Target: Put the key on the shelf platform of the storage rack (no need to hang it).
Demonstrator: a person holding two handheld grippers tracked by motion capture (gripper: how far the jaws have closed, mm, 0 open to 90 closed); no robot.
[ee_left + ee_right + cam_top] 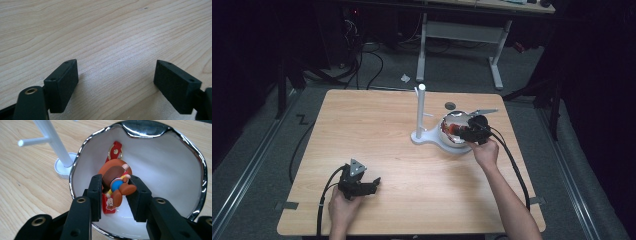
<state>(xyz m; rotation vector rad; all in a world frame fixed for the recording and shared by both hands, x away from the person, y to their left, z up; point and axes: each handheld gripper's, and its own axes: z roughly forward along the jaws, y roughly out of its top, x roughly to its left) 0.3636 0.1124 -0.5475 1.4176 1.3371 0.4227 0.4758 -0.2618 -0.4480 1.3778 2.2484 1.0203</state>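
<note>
**Toy figure between the jaws inside the white bowl**

One small toy figure [115, 182], brown with a blue and yellow middle, lies inside the white bowl [175, 170], directly between the two jaws of the right tool [115, 195]. In the right gripper view its long axis runs slanted: the round brown head points away from the tool and a little to the left, the legs point back toward the tool. The jaws stand close on both sides of the figure and seem to touch it, so the tool is clamped on it. One red strap [113, 152] with a metal eyelet goes from the figure away from the tool, and one red tag [109, 203] lies under the left jaw.

The bowl has a shiny silver rim, and there is one bowl. To the left of the tool and just beside the bowl stands one white stand [53, 141] with a side peg, on its round base.

The left tool [116, 82] is well apart from all this, low over the bare tabletop [100, 30], with its jaws wide apart and nothing between them. In the high view one hand holds each tool: left tool [371, 185], right tool [462, 132].
</note>
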